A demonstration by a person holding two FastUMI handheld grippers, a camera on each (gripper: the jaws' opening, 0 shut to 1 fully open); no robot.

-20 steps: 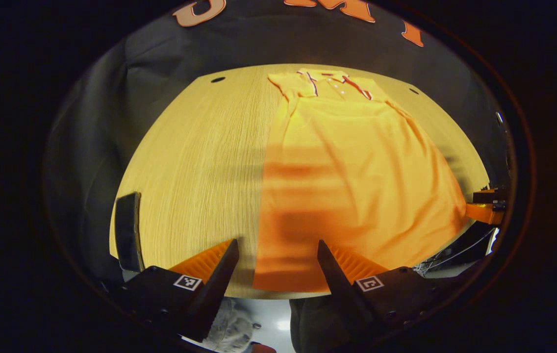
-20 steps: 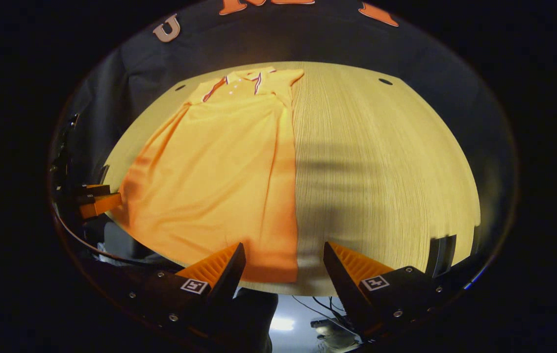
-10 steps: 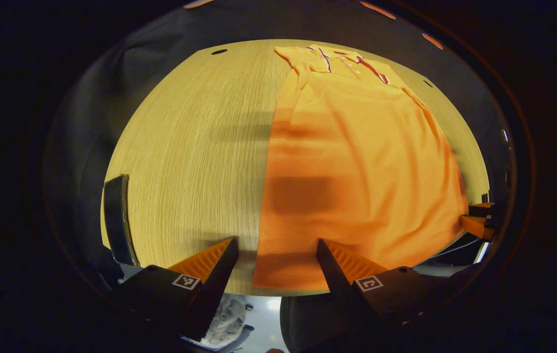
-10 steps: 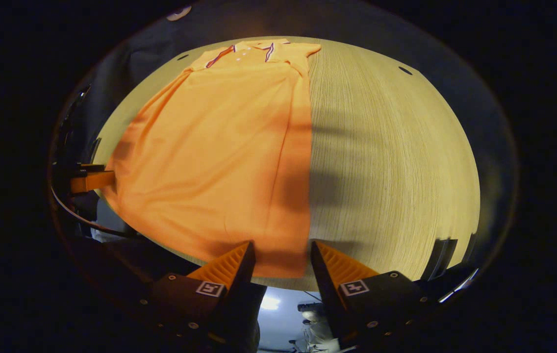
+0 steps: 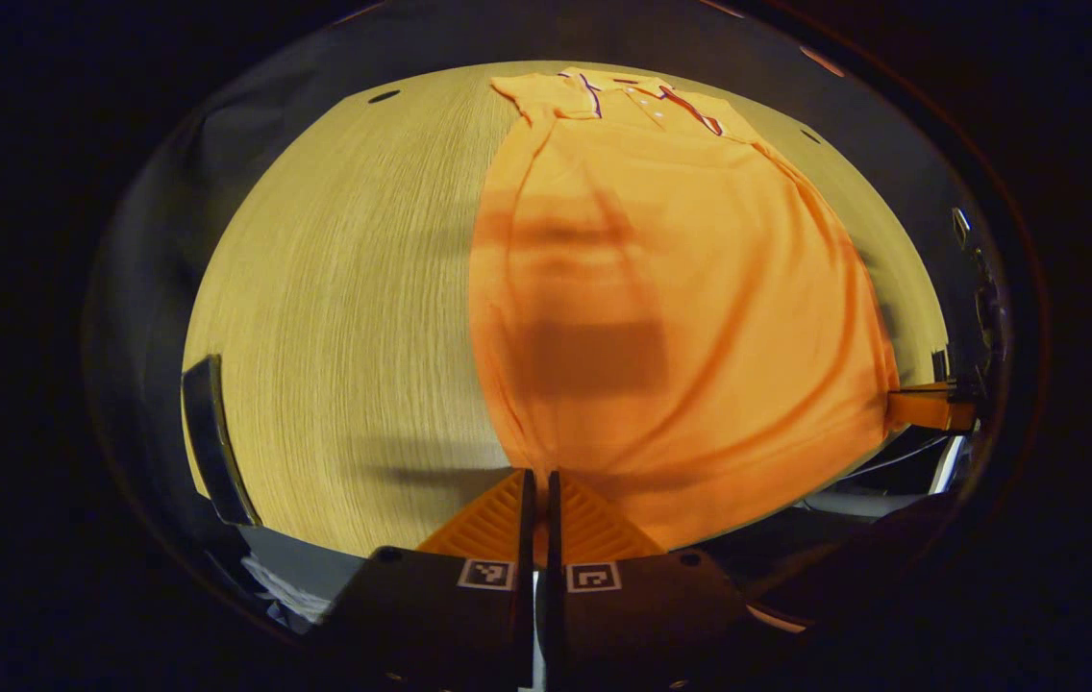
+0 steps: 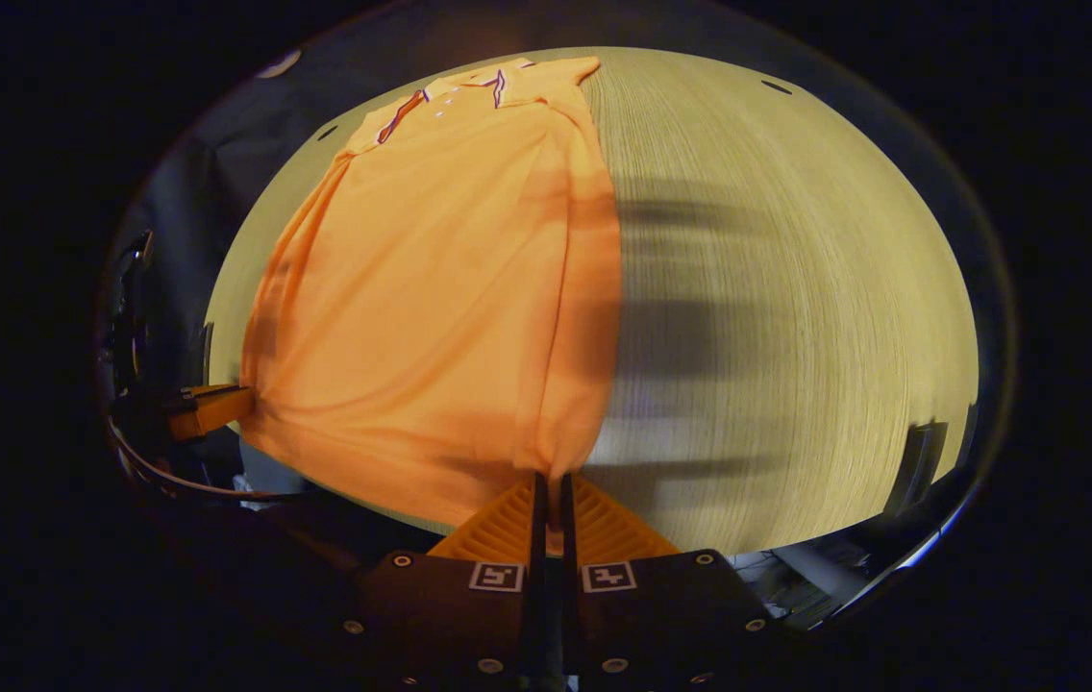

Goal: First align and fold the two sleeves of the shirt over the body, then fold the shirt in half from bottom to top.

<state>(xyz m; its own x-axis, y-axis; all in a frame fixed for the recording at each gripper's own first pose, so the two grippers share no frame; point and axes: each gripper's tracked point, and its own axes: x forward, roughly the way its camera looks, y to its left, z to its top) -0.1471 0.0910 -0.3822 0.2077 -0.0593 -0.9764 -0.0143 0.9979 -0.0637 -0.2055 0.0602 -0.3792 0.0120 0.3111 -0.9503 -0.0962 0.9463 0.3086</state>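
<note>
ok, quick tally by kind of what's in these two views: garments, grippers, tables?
Shirt: 1, orange, lying lengthwise on the table, collar at the far end.
Grippers: 2, left gripper and right gripper, each shut on a near bottom corner of the shirt.
Table: 1, light wood.
Total: 4.

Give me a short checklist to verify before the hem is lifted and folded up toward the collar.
1. Left tool shut on shirt hem corner: ok.
2. Right tool shut on other hem corner: ok.
3. Sleeves folded over the body: ok, none sticks out sideways.
4. Collar flat at far end: ok.
5. Table beside shirt free: ok.
6. Both layers gripped: cannot tell.
</note>
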